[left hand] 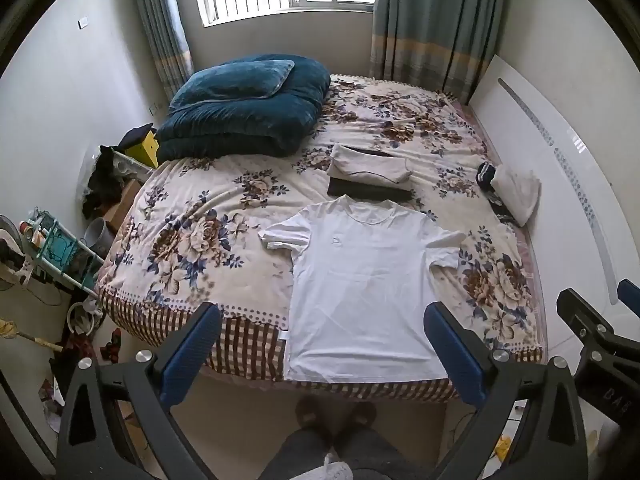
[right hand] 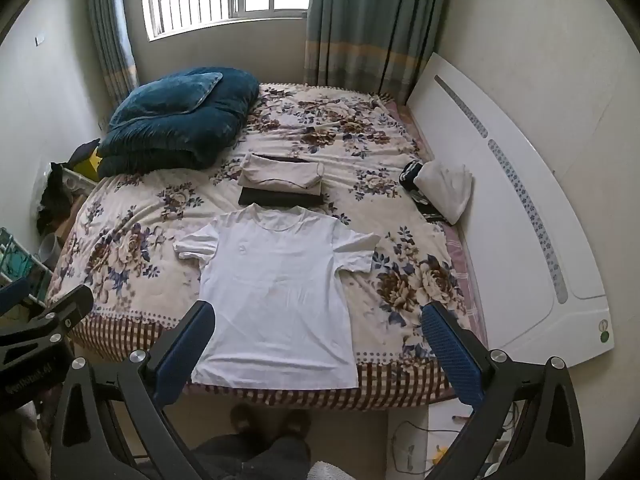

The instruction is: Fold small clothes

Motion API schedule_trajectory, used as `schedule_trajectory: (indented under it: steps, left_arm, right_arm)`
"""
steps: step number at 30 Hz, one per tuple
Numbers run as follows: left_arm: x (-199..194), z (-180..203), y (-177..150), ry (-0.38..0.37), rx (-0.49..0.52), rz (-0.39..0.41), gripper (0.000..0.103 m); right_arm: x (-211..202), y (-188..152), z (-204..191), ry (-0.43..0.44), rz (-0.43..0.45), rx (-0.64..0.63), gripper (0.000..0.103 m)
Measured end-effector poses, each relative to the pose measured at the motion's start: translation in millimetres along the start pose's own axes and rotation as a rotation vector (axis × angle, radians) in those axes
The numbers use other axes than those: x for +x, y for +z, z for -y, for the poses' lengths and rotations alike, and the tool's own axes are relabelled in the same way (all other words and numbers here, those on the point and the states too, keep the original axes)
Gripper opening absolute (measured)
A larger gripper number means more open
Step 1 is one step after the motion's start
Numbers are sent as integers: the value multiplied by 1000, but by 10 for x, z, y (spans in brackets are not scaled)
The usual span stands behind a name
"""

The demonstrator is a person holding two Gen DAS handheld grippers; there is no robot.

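Observation:
A white T-shirt (left hand: 360,280) lies spread flat, front up, on the floral bedspread (left hand: 180,240), its hem at the near bed edge; it also shows in the right wrist view (right hand: 276,292). My left gripper (left hand: 320,344) is open and empty, held above the near bed edge over the shirt's hem. My right gripper (right hand: 318,344) is open and empty, at a like height just to the right. A folded beige garment (left hand: 368,166) lies on a folded dark one (left hand: 368,192) behind the shirt's collar.
A teal quilt with a pillow (left hand: 244,108) sits at the bed's far left. A small pile of white and dark clothes (left hand: 508,192) lies at the right by the white headboard (left hand: 560,184). A cluttered rack (left hand: 52,248) stands on the floor at left.

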State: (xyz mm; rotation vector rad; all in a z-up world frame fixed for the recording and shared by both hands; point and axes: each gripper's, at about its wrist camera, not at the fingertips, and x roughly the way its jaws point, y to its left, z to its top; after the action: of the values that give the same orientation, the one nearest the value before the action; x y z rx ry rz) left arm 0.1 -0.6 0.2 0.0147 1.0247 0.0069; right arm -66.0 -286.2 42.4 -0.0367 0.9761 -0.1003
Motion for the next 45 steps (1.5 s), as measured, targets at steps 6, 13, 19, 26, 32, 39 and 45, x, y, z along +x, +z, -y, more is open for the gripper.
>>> schedule_trajectory:
  steps: [6,13,19,26,32,39,45]
  left_arm:
    - [-16,3,35,-3,-2,10,103]
    - [-33,45,60,-2,5,12,103]
    - [-4,64,108,-1,5,19,103]
    - [-12,72,156,5,-2,30,103]
    - [-15,69,195,2,-5,33,103]
    - [-22,53,194,-1,-3,32,103]
    - [-30,42,176,-2,-3,35,103]
  right_arm:
    - [-5,7,13,-2,2,2,103]
    - [-8,0,-3,-5,10,0,103]
    - [-3,1,-3,1,10,-2,103]
    - [14,108,-42,2,10,-5,103]
    - [-75,191,-137,4,19,-10,103]
    - [-107,178,-135,8,23,-12,103]
    - [-129,178,-129,11,26,-10,103]
